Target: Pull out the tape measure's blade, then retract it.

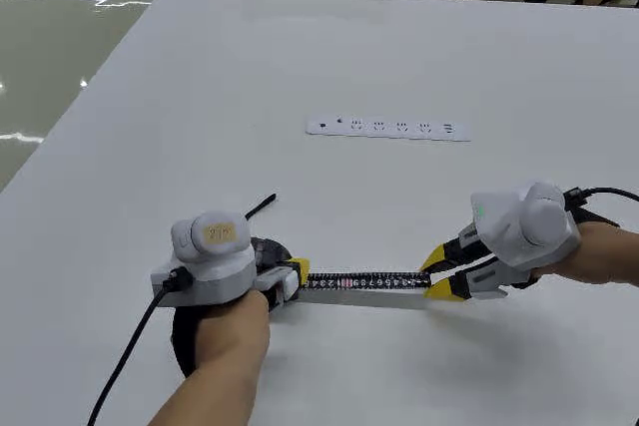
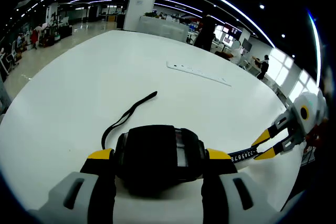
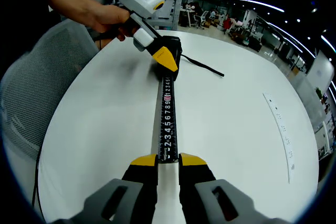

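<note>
On the tabletop [image 1: 349, 47], the left claw [image 2: 160, 156] clamps the rigid case [image 3: 170, 48] by its sides while the right claw [image 3: 168, 158] pinches the tip of the thin blade [image 3: 167, 114], which looks light, slick and liable to snap back if released.
</note>
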Available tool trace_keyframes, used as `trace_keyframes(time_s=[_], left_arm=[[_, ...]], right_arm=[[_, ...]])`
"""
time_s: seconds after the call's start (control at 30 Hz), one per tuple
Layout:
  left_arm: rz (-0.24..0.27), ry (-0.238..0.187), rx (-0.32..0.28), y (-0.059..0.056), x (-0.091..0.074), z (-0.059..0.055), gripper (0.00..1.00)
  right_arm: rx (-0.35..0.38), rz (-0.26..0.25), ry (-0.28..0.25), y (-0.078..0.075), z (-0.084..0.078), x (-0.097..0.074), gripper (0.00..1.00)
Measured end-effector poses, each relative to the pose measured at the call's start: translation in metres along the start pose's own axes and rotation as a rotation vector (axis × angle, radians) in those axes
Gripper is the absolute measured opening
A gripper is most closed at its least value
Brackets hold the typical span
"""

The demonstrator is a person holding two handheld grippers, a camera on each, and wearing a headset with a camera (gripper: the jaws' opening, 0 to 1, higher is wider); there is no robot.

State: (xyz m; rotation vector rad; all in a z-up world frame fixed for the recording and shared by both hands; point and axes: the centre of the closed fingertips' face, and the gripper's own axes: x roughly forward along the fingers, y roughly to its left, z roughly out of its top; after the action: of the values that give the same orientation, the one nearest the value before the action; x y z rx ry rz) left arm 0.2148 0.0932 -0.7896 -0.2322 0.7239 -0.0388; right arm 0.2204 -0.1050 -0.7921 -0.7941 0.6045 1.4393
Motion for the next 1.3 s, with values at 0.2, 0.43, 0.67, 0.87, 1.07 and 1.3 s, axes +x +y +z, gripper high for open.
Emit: trace_keyframes(time_s=[0.2, 0.43, 0.67, 0.87, 1.07, 1.3], left_arm=[[-0.002, 0.0, -0.002, 0.0, 0.001, 0.0, 0.62], [-0.003, 0.001, -0.002, 0.0, 0.001, 0.0, 0.62], [-0.004, 0.0, -0.006, 0.0, 0.002, 0.001, 0.62], [-0.005, -0.001, -0.007, -0.001, -0.002, 0.001, 0.63], [-0.006, -0.001, -0.01, -0.002, -0.005, 0.001, 0.63], [-0.007, 0.0, -0.012, -0.002, -0.005, 0.001, 0.63]], right_arm=[[-0.003, 0.005, -0.007, -0.002, 0.004, 0.004, 0.14], [-0.006, 0.007, -0.011, 0.0, 0.008, 0.007, 0.14], [-0.008, 0.008, -0.012, -0.001, 0.011, 0.009, 0.14], [-0.009, 0.008, -0.012, 0.0, 0.015, 0.011, 0.14], [-0.009, 0.01, -0.017, 0.0, 0.017, 0.013, 0.14], [-0.01, 0.014, -0.025, 0.001, 0.021, 0.017, 0.14]])
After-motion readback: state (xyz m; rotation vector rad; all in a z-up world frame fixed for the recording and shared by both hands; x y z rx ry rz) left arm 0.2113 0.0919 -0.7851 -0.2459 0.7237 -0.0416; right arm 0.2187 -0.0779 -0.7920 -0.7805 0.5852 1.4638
